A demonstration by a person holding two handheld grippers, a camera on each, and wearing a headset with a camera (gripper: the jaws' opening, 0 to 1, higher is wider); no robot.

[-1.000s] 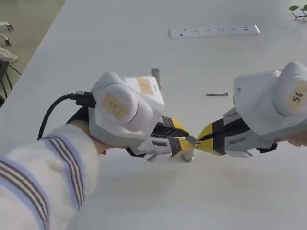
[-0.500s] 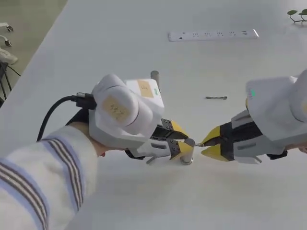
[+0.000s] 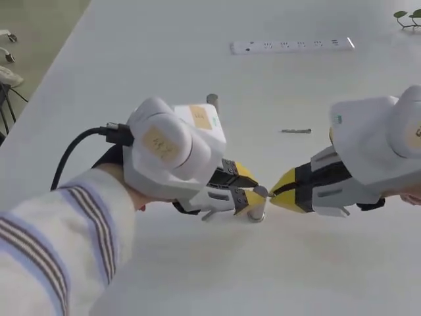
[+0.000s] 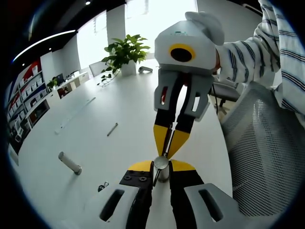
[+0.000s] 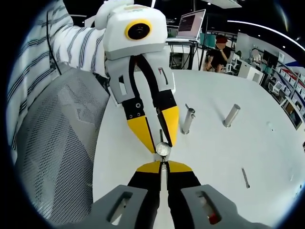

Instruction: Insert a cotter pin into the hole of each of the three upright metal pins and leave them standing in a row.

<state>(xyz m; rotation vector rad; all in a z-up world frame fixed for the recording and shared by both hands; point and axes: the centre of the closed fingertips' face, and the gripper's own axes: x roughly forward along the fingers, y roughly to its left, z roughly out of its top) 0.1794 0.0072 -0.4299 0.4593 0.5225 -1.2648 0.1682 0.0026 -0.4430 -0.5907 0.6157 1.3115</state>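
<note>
Workbench (image 3: 197,59): metal pin (image 3: 258,209) in left tool (image 4: 162,167), cotter pin (image 3: 270,195) in right tool (image 5: 163,165), touching.

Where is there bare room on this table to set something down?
Bare table lies between the power strip and the loose cotter pin, and on the near side of the right tongs. Crowded: the middle, where the left tongs grip a metal pin, the right tongs bring a cotter pin, and a second metal pin stands behind.
</note>
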